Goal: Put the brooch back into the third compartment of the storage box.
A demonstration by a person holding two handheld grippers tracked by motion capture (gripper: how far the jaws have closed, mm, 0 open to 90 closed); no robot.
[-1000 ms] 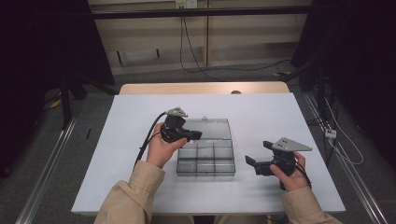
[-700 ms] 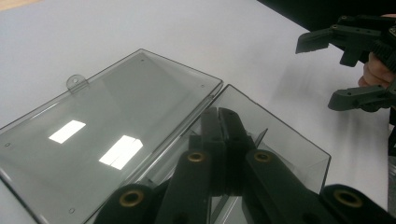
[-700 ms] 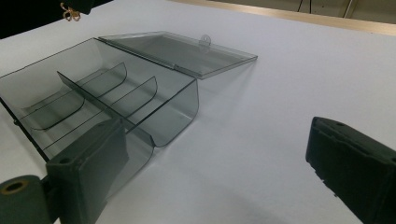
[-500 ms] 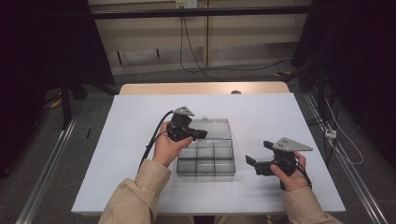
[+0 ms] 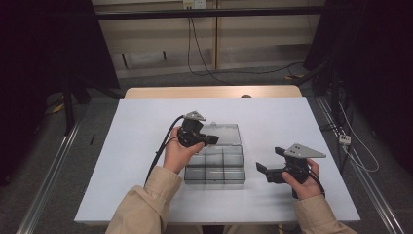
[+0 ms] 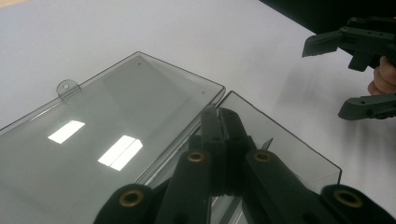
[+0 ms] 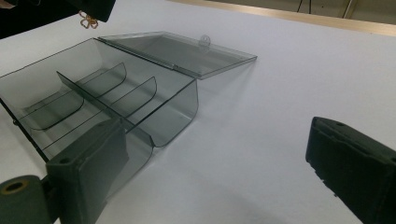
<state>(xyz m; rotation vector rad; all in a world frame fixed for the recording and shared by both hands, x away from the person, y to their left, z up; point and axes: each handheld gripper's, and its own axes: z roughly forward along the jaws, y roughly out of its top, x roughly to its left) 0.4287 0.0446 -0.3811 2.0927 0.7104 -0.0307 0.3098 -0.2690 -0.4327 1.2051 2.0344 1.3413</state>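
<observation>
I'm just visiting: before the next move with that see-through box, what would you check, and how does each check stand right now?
1. Lid swung fully open, lying flat on the table: ok.
2. Box compartments free of anything in the way: ok, they look empty.
3. Left gripper jaws shut, at the hinge edge: ok.
4. Left gripper pinching the box: cannot tell.
5. Right gripper open and apart from the box: ok.
</observation>
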